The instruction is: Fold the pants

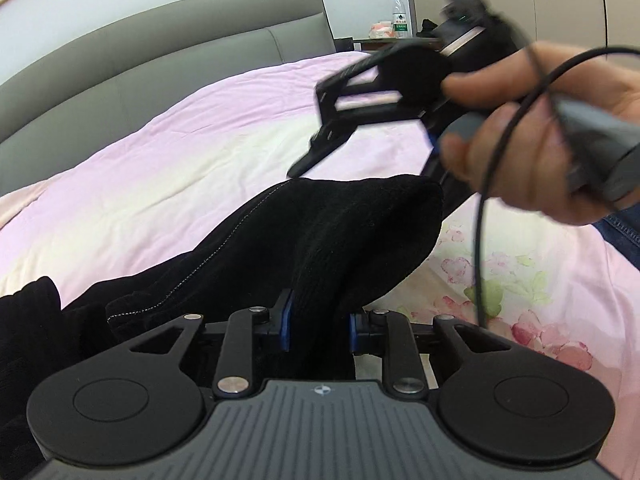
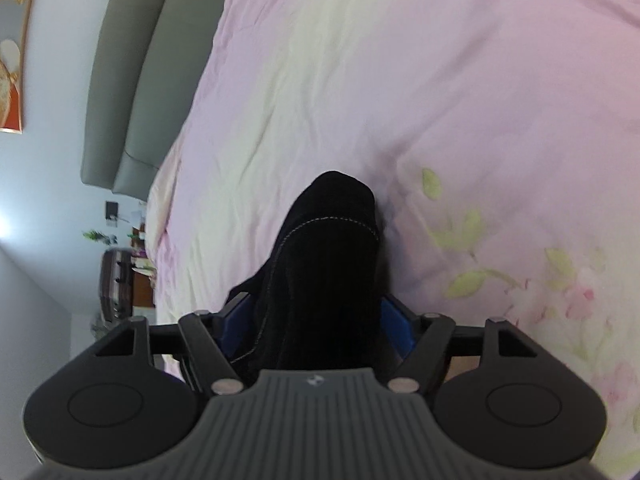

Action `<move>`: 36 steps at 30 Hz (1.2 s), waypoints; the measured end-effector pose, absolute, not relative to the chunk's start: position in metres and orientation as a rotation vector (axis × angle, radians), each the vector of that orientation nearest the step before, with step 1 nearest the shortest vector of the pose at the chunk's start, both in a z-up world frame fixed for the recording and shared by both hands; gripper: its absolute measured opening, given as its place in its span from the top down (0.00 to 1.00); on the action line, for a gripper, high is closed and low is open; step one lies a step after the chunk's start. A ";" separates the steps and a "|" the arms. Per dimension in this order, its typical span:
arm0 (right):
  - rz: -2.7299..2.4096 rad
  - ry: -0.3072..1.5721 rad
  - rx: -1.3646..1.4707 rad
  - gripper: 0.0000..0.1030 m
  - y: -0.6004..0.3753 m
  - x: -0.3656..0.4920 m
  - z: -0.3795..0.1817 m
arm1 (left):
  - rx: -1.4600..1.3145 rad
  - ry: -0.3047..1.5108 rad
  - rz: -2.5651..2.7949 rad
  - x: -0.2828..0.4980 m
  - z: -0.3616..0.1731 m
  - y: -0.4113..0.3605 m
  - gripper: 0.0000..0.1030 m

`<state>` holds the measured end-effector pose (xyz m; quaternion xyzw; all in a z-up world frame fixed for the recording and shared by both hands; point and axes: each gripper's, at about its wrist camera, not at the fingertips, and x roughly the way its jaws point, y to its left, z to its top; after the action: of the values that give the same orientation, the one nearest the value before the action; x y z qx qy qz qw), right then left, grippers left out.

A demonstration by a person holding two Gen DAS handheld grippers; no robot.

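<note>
Left gripper (image 1: 320,320): blue pads pinched on a raised fold of the black pants (image 1: 328,248); the cloth runs up between the fingers and stands ahead of them as a rounded hump.
Right gripper (image 2: 316,320): jaws spread, blue pads on either side of the dark cloth (image 2: 332,260); the left pad looks close against it, the right pad (image 2: 394,322) stands a little off, so no firm pinch shows.
Pants, place: on the bed's pink quilt (image 1: 168,152), bunched near the side of the bed closest to the cameras, well apart from the grey headboard (image 1: 160,64); a white stitched seam runs along the fold.
Left wrist view only: the right gripper from outside (image 1: 320,148), blurred, held by a hand (image 1: 532,136) with a black cable (image 1: 484,216) looping down; its lower fingertip is just above the hump's top. Also a water bottle (image 1: 399,16) on a stand beyond the bed's far corner, and more of the pants trailing toward the left edge.
Right wrist view only: the hump end-on between its own fingers, the quilt's green and pink flower print (image 2: 520,272) to the right, a picture (image 2: 12,64) on the wall beside the headboard.
</note>
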<state>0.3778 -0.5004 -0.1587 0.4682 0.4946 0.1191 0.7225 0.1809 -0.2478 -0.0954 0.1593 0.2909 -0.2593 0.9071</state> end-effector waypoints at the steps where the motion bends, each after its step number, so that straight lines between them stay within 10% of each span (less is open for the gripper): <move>1: 0.257 1.115 1.006 0.38 -0.498 0.384 -0.164 | 0.326 0.599 -0.540 0.181 -0.095 -0.246 0.72; 3: 0.279 1.124 0.985 0.72 -0.495 0.391 -0.174 | 0.316 0.599 -0.548 0.184 -0.094 -0.238 0.72; 7: 0.337 1.038 0.960 0.82 -0.490 0.378 -0.154 | 0.244 0.597 -0.557 0.185 -0.089 -0.223 0.73; 36: 0.569 0.945 0.387 0.81 -0.192 0.377 0.035 | -0.638 0.500 -0.431 0.182 -0.060 0.027 0.74</move>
<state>0.3774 -0.1920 0.0348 0.1825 0.4459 0.2685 0.8341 0.1824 0.0275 -0.0602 -0.3078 0.2415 -0.2079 0.8965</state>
